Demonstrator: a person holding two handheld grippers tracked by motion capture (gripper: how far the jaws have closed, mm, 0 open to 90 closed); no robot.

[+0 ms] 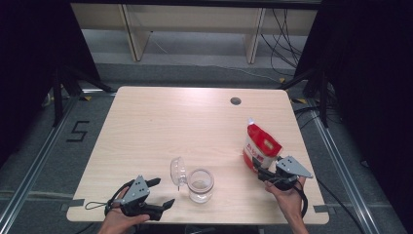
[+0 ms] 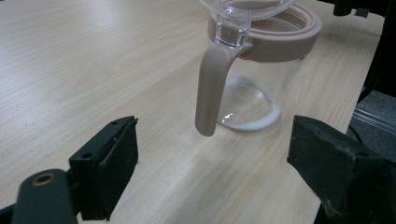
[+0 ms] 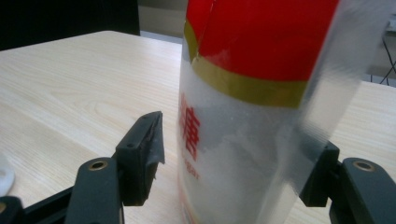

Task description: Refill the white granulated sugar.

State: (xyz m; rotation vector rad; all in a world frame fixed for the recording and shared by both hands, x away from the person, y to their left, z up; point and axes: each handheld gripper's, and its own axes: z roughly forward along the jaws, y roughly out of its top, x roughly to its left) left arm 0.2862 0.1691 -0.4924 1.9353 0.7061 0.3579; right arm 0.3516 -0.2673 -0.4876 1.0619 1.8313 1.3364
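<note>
I'm working at a pale wooden table (image 1: 160,122) set between black curtains, with a grey floor and light wooden shelving beyond its far edge. I take the glass jar (image 1: 200,185) near the table's front edge as my landmark.

Left of the jar, close to the front edge, my left gripper (image 1: 162,192) lies low over the wood, pointing toward the jar. Its jaws stand wide apart with only bare table between them, gripping nothing. In the left gripper view the jar (image 2: 261,70) sits just ahead of the jaws, with a beige collar around its mouth and a beige handle (image 2: 211,88) hanging down the near side. A thin layer of white grains lies on its bottom. The clear hinged lid (image 1: 178,171) is tipped open on the jar's left side.

Right of the jar and a little farther back stands the red-and-white bag (image 1: 261,146), upright, with a torn top. My right gripper (image 1: 258,168) is at its near side. In the right gripper view the bag (image 3: 252,116) stands between the jaws. The left pad is clear of it, so the grip is released; the far pad is hidden behind the plastic film and I cannot tell whether it touches.
</note>
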